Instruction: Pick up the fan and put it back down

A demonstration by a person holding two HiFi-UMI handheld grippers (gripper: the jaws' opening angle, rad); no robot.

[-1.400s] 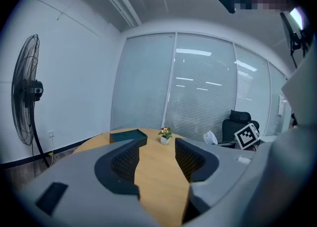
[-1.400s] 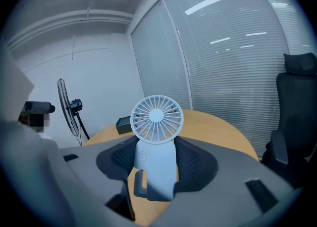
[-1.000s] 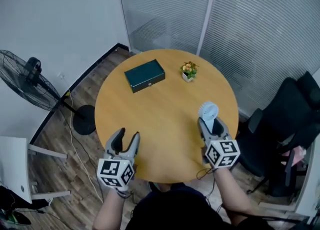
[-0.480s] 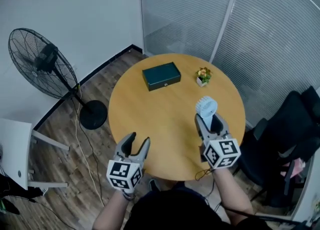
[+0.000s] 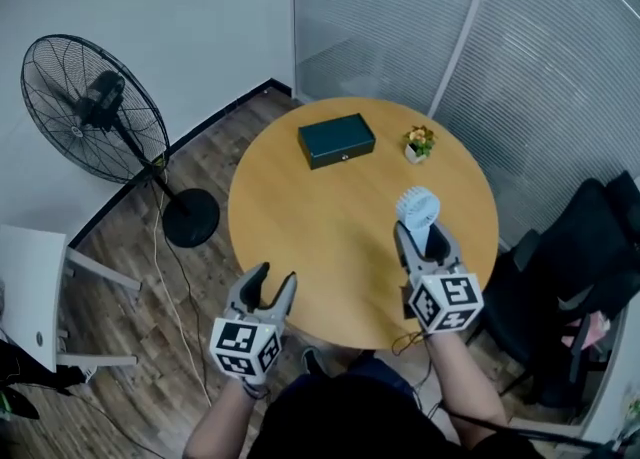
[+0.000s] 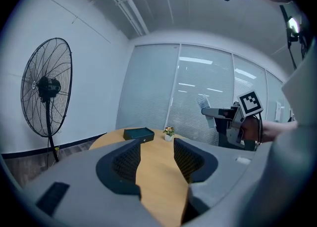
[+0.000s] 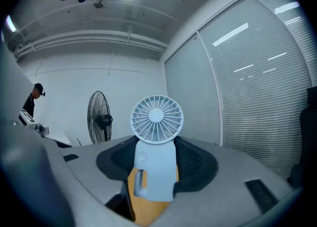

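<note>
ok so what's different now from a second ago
The right tongs, shut on the small fan throughout, carried it a little toward the middle of the table, so it now lines up with the potted plant. The left tongs, open and empty, drifted slightly toward the table's near edge. The box and potted plant stayed put. The view itself swung, showing more of the floor fan.

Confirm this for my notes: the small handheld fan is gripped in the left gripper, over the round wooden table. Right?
No. The small handheld fan is gripped in the right gripper, not the left, over the round wooden table. The right gripper view shows its body between those jaws; the left gripper is open and empty.
</note>
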